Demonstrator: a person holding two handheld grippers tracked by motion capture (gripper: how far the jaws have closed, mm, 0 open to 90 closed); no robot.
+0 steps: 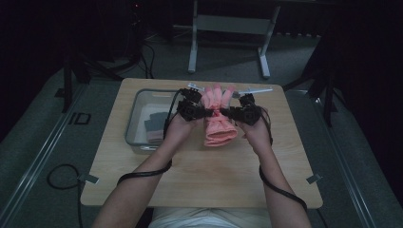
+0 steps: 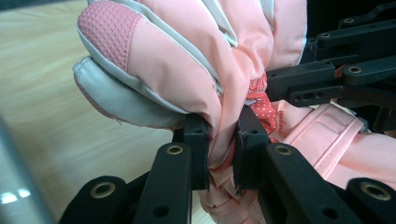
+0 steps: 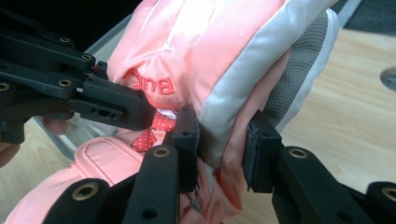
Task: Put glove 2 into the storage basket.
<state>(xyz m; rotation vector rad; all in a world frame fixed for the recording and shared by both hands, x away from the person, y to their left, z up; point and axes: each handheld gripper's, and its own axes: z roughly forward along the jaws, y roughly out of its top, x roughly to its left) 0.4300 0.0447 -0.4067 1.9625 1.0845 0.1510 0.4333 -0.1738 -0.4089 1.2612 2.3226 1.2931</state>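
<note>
A pink winter glove with grey palm patches is held above the middle of the wooden table, fingers pointing away from the person. My left gripper is shut on its left side at the wrist. In the left gripper view the black jaws pinch a fold of the pink glove, gripper. My right gripper is shut on the glove's right side. In the right gripper view its jaws clamp the pink and grey glove, gripper. The two grippers face each other closely.
A grey bin stands on the table's left part, with folded grey and pink items inside. A metal bar lies at the far table edge. Table legs of another desk stand beyond on the floor.
</note>
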